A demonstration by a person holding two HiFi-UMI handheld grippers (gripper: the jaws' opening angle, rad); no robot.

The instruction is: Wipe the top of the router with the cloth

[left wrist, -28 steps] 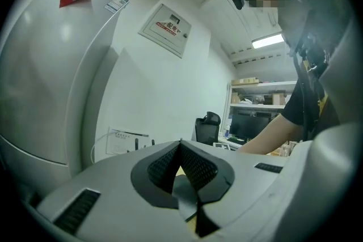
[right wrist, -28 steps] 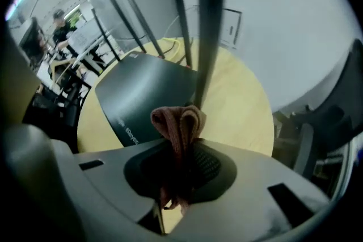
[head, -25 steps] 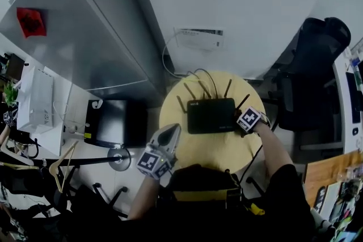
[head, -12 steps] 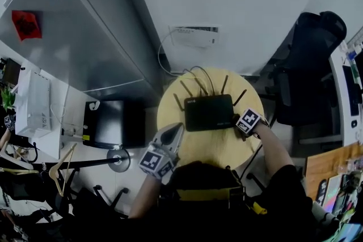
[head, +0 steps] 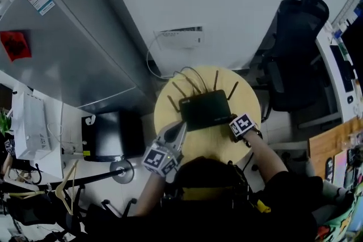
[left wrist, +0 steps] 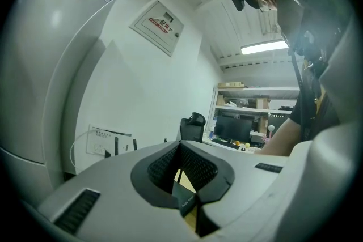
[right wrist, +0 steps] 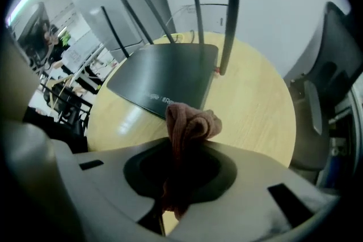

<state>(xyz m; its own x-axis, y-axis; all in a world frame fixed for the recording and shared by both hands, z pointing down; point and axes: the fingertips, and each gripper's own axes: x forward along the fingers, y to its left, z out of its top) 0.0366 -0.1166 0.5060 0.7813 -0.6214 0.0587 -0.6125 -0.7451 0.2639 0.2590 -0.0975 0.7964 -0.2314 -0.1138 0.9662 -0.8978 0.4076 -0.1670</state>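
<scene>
Pinkish cloth by router; antennas behind

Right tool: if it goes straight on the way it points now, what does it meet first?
The cloth in the right tool would probably touch the router at its near edge first; depth is unclear.

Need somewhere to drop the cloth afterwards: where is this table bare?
Bare wood lies on the table in front of the router, between the left gripper and right gripper, and along its right side. The back is crowded with antennas and cables.
</scene>
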